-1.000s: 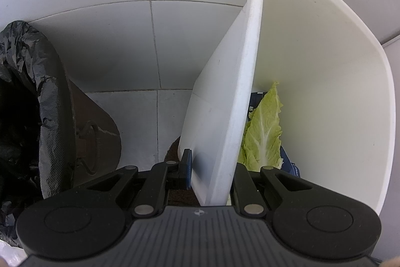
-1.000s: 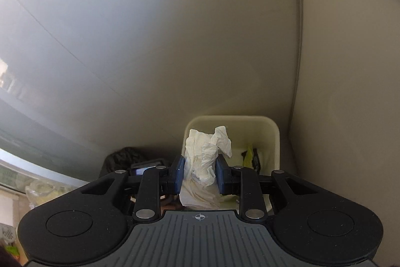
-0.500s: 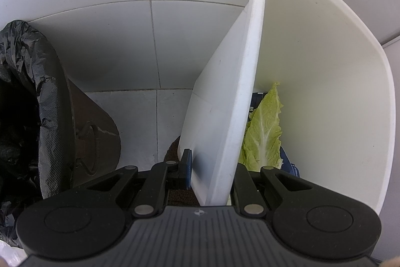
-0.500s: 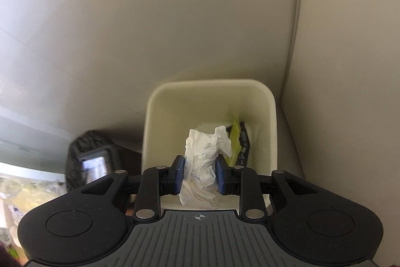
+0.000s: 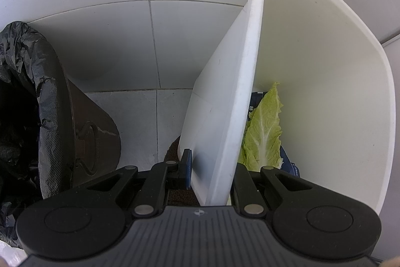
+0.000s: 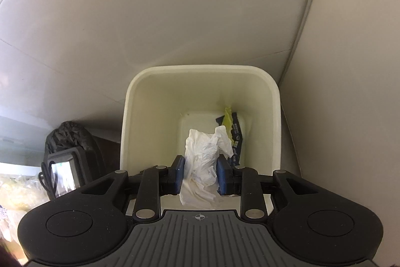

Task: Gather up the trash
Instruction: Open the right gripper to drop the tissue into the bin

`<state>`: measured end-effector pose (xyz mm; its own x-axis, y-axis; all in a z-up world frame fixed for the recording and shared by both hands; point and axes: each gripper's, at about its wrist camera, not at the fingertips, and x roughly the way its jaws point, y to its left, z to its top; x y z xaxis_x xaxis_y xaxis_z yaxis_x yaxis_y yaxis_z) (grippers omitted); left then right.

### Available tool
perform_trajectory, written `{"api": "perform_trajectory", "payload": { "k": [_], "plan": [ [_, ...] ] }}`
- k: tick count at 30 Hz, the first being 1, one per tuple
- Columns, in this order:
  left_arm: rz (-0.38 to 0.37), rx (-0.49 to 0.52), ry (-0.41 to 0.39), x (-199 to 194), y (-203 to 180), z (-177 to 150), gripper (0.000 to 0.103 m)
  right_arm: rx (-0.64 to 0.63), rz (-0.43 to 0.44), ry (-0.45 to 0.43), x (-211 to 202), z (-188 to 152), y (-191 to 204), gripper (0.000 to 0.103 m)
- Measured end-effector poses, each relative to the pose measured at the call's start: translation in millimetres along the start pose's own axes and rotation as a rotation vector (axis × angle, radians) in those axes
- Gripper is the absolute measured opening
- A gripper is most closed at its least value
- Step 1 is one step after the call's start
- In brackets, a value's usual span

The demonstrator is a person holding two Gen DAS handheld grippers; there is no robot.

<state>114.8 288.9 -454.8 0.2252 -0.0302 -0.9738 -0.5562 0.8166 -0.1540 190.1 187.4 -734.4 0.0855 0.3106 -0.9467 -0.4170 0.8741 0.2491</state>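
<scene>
My left gripper [image 5: 212, 167] is shut on the side wall of a white plastic bin [image 5: 250, 81], one finger outside and one inside. A green cabbage leaf [image 5: 265, 131] and a dark blue wrapper [image 5: 290, 164] lie in the bin. My right gripper [image 6: 201, 173] is shut on a crumpled white tissue [image 6: 206, 157] and holds it over the open top of the bin [image 6: 132, 121]. The leaf [image 6: 228, 118] and the wrapper [image 6: 236, 139] show at the bin's bottom right.
A brown bin lined with a black bag [image 5: 27, 104] stands left of the white bin on a white tiled floor [image 5: 140, 116]. It also shows in the right wrist view [image 6: 70, 134], with a small screen device [image 6: 63, 172] in front. White walls stand behind.
My right gripper has moved closer and over the white bin with the tissue, looking down into it. The left gripper and the bin have not moved.
</scene>
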Motion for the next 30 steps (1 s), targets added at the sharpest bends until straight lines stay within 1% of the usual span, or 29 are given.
{"api": "perform_trajectory", "payload": {
  "k": [5, 6, 7, 10, 11, 15, 17, 18, 30],
  "plan": [
    [0.0, 0.001, 0.0, 0, 0, 0, 0.011, 0.007, 0.003, -0.007, -2, 0, 2, 0.027],
    [0.0, 0.0, 0.0, 0, 0, 0, 0.011, 0.011, 0.009, -0.009, -4, 0, 2, 0.027],
    [0.0, 0.0, 0.0, 0, 0, 0, 0.011, 0.014, 0.017, -0.014, -5, 0, 3, 0.03],
    [0.0, 0.0, 0.0, 0, 0, 0, 0.011, 0.018, 0.021, -0.023, -11, 1, 5, 0.03],
    [0.0, -0.001, 0.0, 0, 0, 0, 0.011, 0.018, 0.022, -0.022, -13, 1, 5, 0.034],
    [-0.001, 0.0, 0.0, 0, 0, 0, 0.011, 0.025, 0.014, -0.022, -12, 4, 6, 0.041],
    [-0.001, 0.0, 0.0, 0, 0, 0, 0.011, 0.029, 0.013, -0.027, -14, 5, 6, 0.047],
    [-0.001, 0.0, 0.001, 0, 0, 0, 0.011, 0.029, 0.012, -0.028, -14, 5, 6, 0.048],
    [-0.001, 0.0, 0.001, 0, 0, 0, 0.011, 0.007, 0.0, -0.038, -18, 8, 13, 0.049]
  ]
}}
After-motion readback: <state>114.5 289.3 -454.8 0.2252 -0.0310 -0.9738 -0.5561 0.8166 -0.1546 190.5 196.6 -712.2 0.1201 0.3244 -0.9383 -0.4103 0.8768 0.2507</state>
